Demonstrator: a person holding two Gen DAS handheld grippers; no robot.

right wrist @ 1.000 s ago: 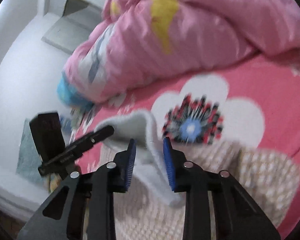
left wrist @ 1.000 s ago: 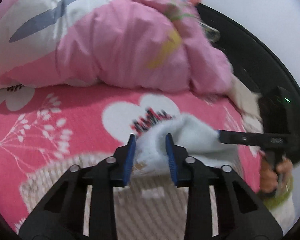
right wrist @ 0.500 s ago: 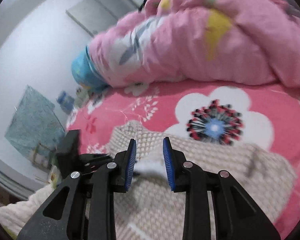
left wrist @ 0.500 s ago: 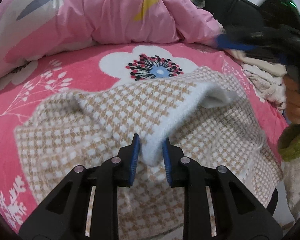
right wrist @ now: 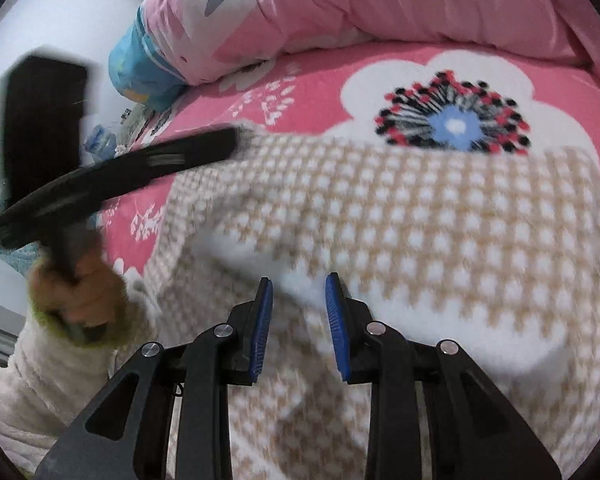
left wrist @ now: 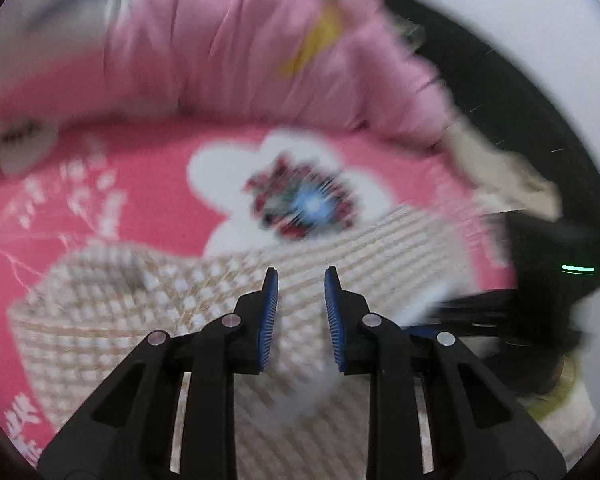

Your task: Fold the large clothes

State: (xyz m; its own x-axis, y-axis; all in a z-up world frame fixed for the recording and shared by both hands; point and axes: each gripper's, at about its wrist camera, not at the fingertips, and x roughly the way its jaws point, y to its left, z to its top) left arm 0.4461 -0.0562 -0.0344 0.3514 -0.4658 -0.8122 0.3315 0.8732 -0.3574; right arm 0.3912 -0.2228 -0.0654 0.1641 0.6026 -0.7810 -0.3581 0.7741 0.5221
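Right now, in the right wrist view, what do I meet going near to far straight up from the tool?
Right tool gripping the white fleecy edge, then the beige-and-white checked knit garment, the white flower with a blue centre printed on the pink fleece blanket, the bunched pale pink quilt.

Beige-and-white checked garment on pink floral blanket.

bed cover: bright pink fleece blanket with a big white flower, centre and upper right | quilt: puffy pale pink satin quilt with grey and yellow prints, bunched along the top | bundle: light blue printed cloth bundle, upper left, beside the quilt's end
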